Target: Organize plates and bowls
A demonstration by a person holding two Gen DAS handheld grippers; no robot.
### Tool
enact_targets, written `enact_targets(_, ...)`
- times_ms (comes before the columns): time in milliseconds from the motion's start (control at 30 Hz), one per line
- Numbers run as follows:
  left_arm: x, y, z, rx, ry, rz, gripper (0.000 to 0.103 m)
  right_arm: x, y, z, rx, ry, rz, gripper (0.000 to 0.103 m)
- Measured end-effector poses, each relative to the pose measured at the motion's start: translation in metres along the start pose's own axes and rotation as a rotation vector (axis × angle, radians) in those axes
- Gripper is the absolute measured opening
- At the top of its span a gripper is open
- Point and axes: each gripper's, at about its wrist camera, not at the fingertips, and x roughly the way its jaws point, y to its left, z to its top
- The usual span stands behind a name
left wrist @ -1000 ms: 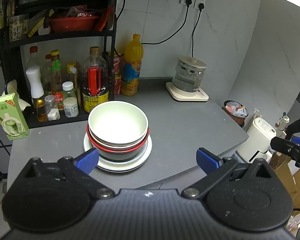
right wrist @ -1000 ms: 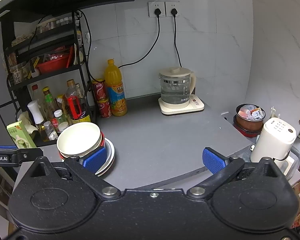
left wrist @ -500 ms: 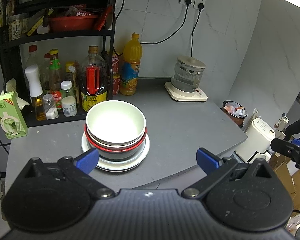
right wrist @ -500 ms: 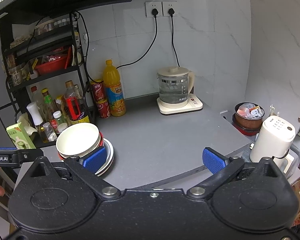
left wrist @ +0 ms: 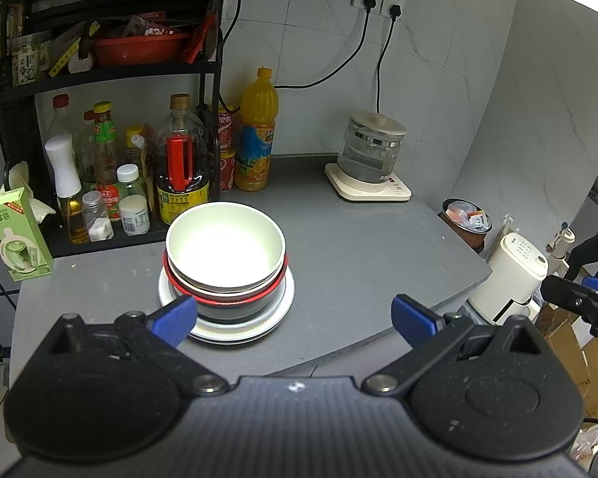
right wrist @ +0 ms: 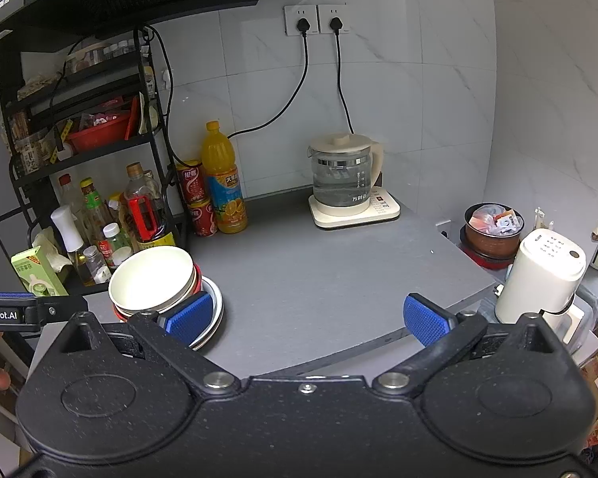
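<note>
A white bowl (left wrist: pixel 225 249) sits nested on a red-rimmed bowl (left wrist: pixel 235 298), and both rest on a stack of white plates (left wrist: pixel 283 298) on the grey counter (left wrist: pixel 358 251). My left gripper (left wrist: pixel 295 316) is open and empty, held back from the stack near the counter's front edge. My right gripper (right wrist: pixel 309 316) is open and empty, to the right of the stack, which shows in the right wrist view with the white bowl (right wrist: pixel 151 279) on top and the plates (right wrist: pixel 215 310) beneath. Its left fingertip (right wrist: pixel 189 316) overlaps the plates in view.
A black rack (left wrist: pixel 111 71) with several bottles stands at the back left, with a green carton (left wrist: pixel 16 235) beside it. An orange juice bottle (left wrist: pixel 257 135) and a glass kettle (left wrist: pixel 368 155) stand at the back. A white appliance (right wrist: pixel 542 275) and a full bin (right wrist: pixel 492 227) sit beyond the counter's right edge.
Both grippers have drifted back and up a little from the stack. Both stay open, and the bowls and plates have not moved.
</note>
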Motion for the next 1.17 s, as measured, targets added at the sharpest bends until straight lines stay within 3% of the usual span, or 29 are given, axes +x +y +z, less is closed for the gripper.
enact_targets(1167, 0.0018, -0.0035, -0.0026, -0.003, 0.015, 0.002, 0.103, -0.0005, 0.0002, -0.0020, 0.004, 0.002, 0.002, 0.103)
